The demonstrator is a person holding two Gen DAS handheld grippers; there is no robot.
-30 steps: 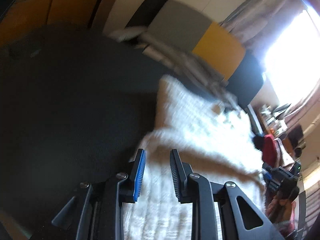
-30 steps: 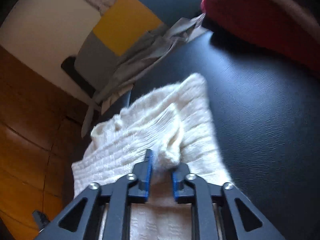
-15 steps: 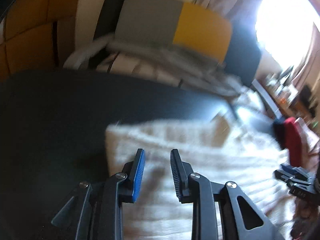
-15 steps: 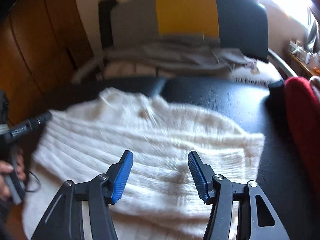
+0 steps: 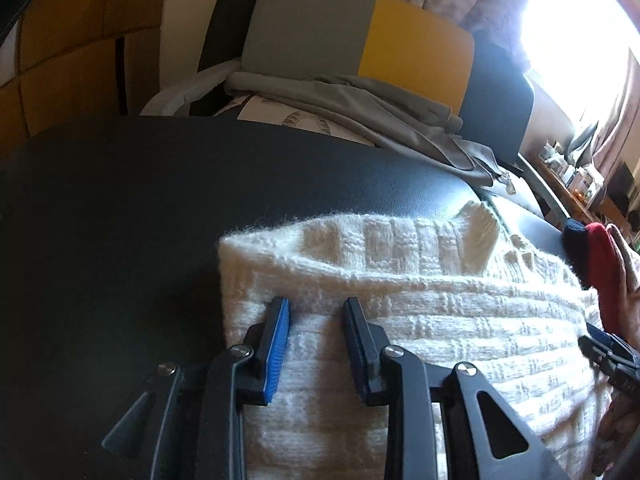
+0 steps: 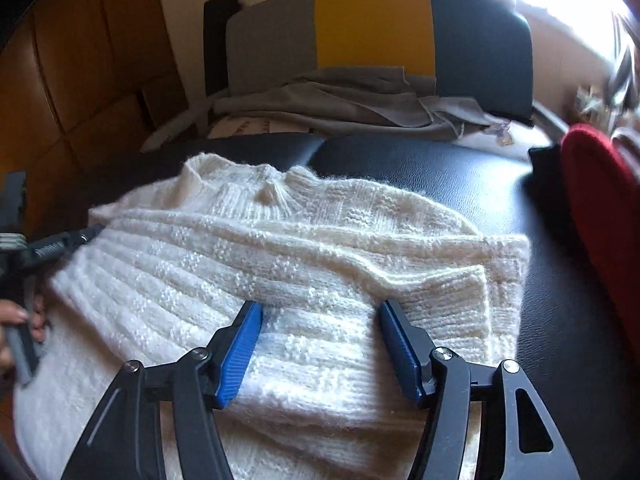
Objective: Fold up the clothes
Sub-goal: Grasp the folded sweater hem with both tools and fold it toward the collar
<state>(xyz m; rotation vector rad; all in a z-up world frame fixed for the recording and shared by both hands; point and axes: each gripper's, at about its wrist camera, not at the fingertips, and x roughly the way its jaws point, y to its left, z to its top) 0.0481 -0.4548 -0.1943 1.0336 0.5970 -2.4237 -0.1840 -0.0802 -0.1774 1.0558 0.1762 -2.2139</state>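
Here, a cream knitted sweater (image 6: 280,264) lies on a black padded surface (image 6: 568,320), its ribbed collar toward the far edge. One sleeve is folded across the body, its cuff ending near the sweater's right side. The knit reaches the near edge of the surface and runs out of view below both cameras.

The right gripper (image 6: 320,336) hovers over the near part of the sweater with its blue-padded jaws spread wide, nothing between them but the knit underneath. The left gripper (image 5: 316,340) sits over the sweater's left side, just inside its edge, jaws parted narrowly and holding nothing; whether the fingers touch the wool cannot be told. A hand (image 6: 20,332) grips the left tool's handle at the left of the right wrist view.

At the right edge of the surface lies a red garment (image 6: 600,208). Beyond the far edge, a grey cloth (image 6: 340,100) is draped over a chair (image 6: 372,28) with grey, yellow and dark panels.
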